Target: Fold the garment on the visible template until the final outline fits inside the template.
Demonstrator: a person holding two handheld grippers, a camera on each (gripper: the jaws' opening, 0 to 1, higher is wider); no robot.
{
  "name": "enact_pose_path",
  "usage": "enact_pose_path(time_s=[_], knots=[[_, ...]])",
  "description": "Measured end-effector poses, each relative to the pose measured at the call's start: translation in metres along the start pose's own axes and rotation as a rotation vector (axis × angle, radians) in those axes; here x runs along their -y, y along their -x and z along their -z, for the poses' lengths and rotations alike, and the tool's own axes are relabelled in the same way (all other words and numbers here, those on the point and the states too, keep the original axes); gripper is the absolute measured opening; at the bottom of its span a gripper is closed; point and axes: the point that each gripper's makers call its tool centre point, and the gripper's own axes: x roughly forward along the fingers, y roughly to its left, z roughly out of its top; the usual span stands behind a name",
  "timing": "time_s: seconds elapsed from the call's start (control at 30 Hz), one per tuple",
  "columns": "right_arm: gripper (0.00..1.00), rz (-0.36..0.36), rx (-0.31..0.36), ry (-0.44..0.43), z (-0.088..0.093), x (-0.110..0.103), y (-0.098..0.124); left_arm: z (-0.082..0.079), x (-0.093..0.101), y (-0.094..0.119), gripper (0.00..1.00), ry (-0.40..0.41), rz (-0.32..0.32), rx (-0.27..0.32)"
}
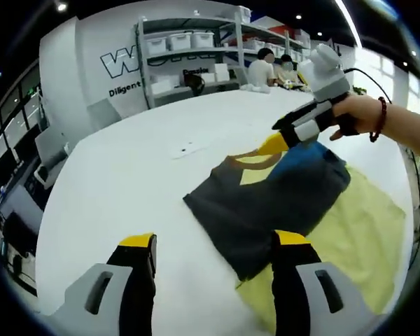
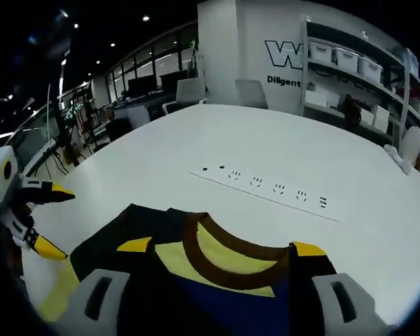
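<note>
We had the shirt [image 1: 266, 203] lying partly folded on the yellow template [image 1: 357, 231], on the white surface [image 1: 126, 175], with its dark left edge spilling past the template. Our left gripper [image 1: 213, 248] hovered near that edge with fingers spread and empty, while our right gripper [image 2: 213, 246] sat at the collar [image 2: 224, 262], fingers apart on either side of it. To do this well, we judged we should pinch the overhanging edge and fold it inward.

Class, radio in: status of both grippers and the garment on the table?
Left gripper open, hovering. Right gripper at the collar; grip unclear. Garment partly folded on the yellow template. Nothing blocking.
</note>
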Motion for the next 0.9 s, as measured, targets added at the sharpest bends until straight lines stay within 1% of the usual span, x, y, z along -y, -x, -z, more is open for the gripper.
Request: enact_pose_path(time_s=[0.1, 0.13, 0.2, 0.4, 0.57, 0.6, 0.63, 0.77, 0.8, 0.83, 0.9], knots=[[0.76, 0.019, -0.001, -0.011, 0.004, 0.011, 0.005, -0.005, -0.002, -0.007, 0.63, 0.011, 0.001, 0.005], [0.76, 0.024, -0.003, -0.014, 0.007, 0.01, 0.007, -0.007, -0.004, -0.013, 0.63, 0.005, -0.006, 0.006], [0.76, 0.034, -0.004, -0.019, 0.01, 0.015, 0.011, -0.013, -0.008, -0.023, 0.63, 0.0, -0.007, 0.005], [0.74, 0.056, -0.014, -0.029, 0.021, 0.031, 0.018, -0.028, 0.002, -0.043, 0.61, -0.006, 0.03, 0.015], [0.73, 0.081, -0.015, -0.049, 0.029, 0.046, 0.025, -0.048, 0.005, -0.064, 0.58, -0.012, 0.055, 0.042], [0.72, 0.085, -0.016, -0.052, 0.031, 0.048, 0.026, -0.05, 0.006, -0.068, 0.57, -0.015, 0.056, 0.041], [0.72, 0.094, -0.016, -0.06, 0.033, 0.052, 0.028, -0.051, 0.012, -0.071, 0.56, -0.02, 0.057, 0.041], [0.7, 0.111, -0.019, -0.072, 0.039, 0.062, 0.033, -0.058, 0.016, -0.09, 0.5, -0.022, 0.086, 0.05], [0.7, 0.117, -0.02, -0.074, 0.041, 0.071, 0.034, -0.057, 0.018, -0.094, 0.5, -0.023, 0.09, 0.042], [0.69, 0.122, -0.021, -0.08, 0.042, 0.075, 0.035, -0.057, 0.018, -0.099, 0.5, -0.027, 0.094, 0.036], [0.68, 0.126, -0.022, -0.087, 0.045, 0.078, 0.037, -0.058, 0.02, -0.105, 0.49, -0.034, 0.103, 0.033]])
